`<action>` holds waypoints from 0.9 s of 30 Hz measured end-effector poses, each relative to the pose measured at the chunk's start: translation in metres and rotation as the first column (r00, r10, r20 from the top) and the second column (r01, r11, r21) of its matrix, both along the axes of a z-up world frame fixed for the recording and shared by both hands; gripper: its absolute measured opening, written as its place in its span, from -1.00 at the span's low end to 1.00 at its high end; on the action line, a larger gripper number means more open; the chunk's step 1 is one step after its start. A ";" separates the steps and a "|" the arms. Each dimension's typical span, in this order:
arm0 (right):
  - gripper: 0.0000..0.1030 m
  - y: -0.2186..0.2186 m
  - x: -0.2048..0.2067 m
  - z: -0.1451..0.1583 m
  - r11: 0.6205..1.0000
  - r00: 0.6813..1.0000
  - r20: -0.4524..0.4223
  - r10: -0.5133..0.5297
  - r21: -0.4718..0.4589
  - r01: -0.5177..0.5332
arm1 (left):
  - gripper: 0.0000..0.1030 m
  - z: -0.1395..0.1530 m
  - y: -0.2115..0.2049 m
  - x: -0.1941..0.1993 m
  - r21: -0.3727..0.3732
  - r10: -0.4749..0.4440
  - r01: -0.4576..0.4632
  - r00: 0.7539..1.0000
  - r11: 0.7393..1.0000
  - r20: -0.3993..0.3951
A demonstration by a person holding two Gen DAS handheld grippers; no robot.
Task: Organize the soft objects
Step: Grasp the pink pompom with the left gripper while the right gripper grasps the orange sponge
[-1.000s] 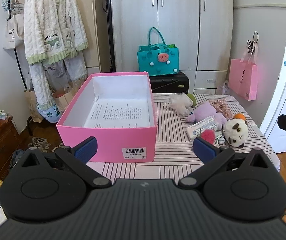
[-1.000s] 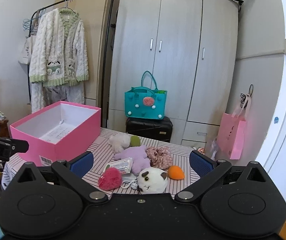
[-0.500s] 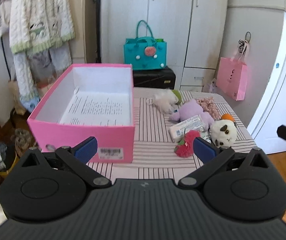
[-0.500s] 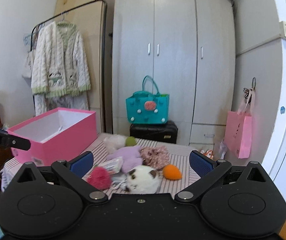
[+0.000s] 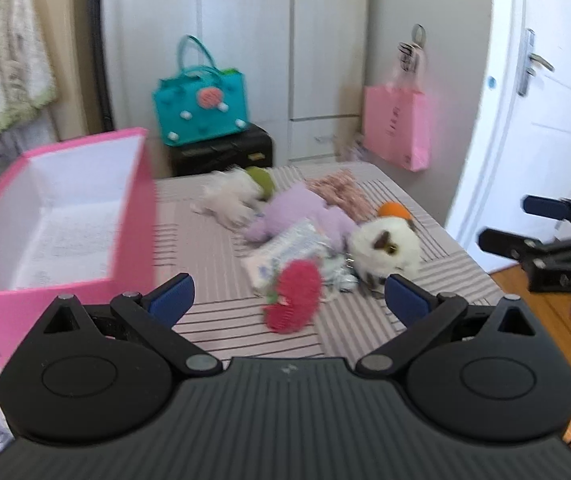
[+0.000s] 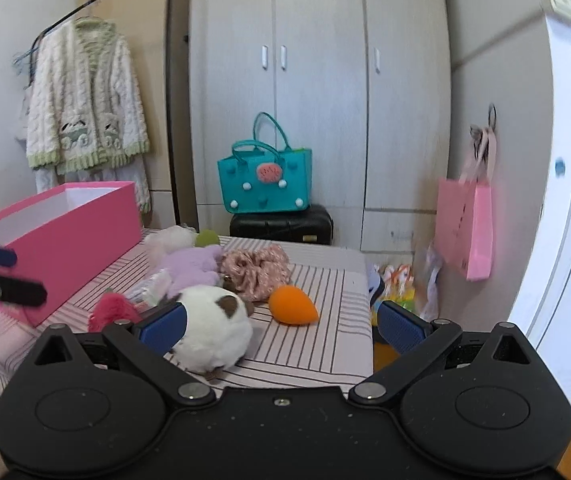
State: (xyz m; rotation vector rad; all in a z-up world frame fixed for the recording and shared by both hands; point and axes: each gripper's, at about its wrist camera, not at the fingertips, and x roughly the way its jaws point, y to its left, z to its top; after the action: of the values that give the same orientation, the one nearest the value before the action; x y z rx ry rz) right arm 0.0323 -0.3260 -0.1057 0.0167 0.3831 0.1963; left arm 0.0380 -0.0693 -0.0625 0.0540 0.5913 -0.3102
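Observation:
An open pink box (image 5: pixel 61 216) stands on the left of a striped table (image 5: pixel 213 320). Right of it lie soft things: a red fuzzy ball (image 5: pixel 295 300), a white plush with brown patches (image 5: pixel 385 248), a purple plush (image 5: pixel 301 214), a white and green plush (image 5: pixel 237 192), a pink scrunchie (image 5: pixel 339 190), an orange sponge (image 5: pixel 394 210) and a tissue pack (image 5: pixel 285 250). My left gripper (image 5: pixel 287 300) is open and empty, just before the red ball. My right gripper (image 6: pixel 281 324) is open and empty, near the white plush (image 6: pixel 213 328) and orange sponge (image 6: pixel 292 305).
A teal bag (image 5: pixel 201 106) sits on a black case (image 5: pixel 221 152) behind the table, before a grey wardrobe (image 6: pixel 317 80). A pink bag (image 6: pixel 465 224) hangs on the right wall. A clothes rack with a cardigan (image 6: pixel 85 112) stands at left. The right gripper shows at the left view's right edge (image 5: pixel 525 224).
The left gripper swung right, from the pink box toward the toy pile; its view is blurred by motion. The right gripper moved down and closer to the white plush. Both stayed open.

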 end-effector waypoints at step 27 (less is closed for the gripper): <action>0.18 -0.012 0.130 -0.056 0.983 0.959 -0.224 0.174 0.096 -0.156 | 0.12 -0.068 -0.023 0.064 0.048 0.018 -0.016 0.999 0.999 -0.050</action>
State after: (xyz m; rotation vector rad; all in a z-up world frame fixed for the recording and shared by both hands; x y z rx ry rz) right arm 0.1626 -0.3384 -0.1618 0.0847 0.6109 0.3765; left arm 0.1022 -0.0922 -0.1307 0.0874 0.6484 -0.2818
